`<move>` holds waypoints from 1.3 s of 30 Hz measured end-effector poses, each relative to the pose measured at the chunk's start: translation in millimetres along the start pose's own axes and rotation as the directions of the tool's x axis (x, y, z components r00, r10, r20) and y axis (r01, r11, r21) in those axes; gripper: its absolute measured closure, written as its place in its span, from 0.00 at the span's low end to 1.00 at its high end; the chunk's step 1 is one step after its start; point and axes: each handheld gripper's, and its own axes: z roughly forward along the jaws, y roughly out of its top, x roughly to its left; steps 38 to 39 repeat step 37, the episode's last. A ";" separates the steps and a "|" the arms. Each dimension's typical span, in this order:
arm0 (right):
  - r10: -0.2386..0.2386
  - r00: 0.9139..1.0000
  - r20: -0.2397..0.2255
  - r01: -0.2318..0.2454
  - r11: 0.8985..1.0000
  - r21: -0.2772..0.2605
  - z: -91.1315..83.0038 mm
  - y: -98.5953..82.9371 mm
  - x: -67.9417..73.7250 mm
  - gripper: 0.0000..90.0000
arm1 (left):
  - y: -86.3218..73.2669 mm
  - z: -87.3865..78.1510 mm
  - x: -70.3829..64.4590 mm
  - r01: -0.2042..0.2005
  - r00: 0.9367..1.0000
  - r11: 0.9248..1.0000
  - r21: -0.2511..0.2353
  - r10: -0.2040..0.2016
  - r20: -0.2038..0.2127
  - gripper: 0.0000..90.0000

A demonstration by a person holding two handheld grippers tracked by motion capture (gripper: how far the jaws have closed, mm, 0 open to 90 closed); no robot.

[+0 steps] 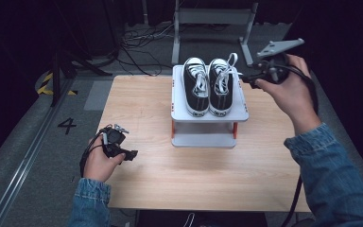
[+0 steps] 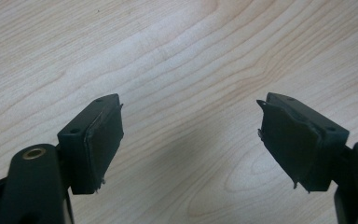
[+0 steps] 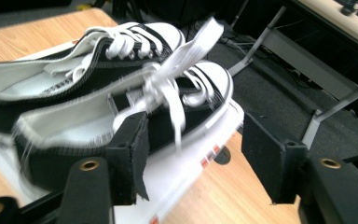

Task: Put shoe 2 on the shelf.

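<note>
Right gripper (image 3: 193,154) fingers (image 3: 131,156) spread wide, holding nothing, beside the right shoe (image 3: 121,112) on the rack (image 1: 241,106) at the surface's (image 1: 179,165) far middle. Left gripper (image 2: 191,144) fingers (image 2: 103,140) also wide, empty, over bare wood, near left.

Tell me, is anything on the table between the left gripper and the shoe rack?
No. In the high view, bare wooden table lies between the left gripper and the shoe rack. The left gripper view shows bare wood between its open fingers.
</note>
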 end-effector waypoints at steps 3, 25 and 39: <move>0.026 1.000 0.003 -0.026 1.000 -0.011 -17.9 -21.1 -5.5 0.45 | 3.0 1.1 -0.3 -0.005 1.000 1.000 0.001 0.005 0.000 0.24; 0.229 0.969 -0.091 -0.215 0.966 0.147 -26.6 -196.1 -18.4 0.38 | 9.0 1.2 2.0 -0.007 1.000 1.000 -0.005 0.007 -0.003 0.21; 0.301 0.951 -0.067 -0.285 0.940 0.187 -12.4 -231.1 -16.3 0.38 | 3.7 -10.2 2.2 0.025 1.000 0.998 -0.058 -0.025 0.000 0.19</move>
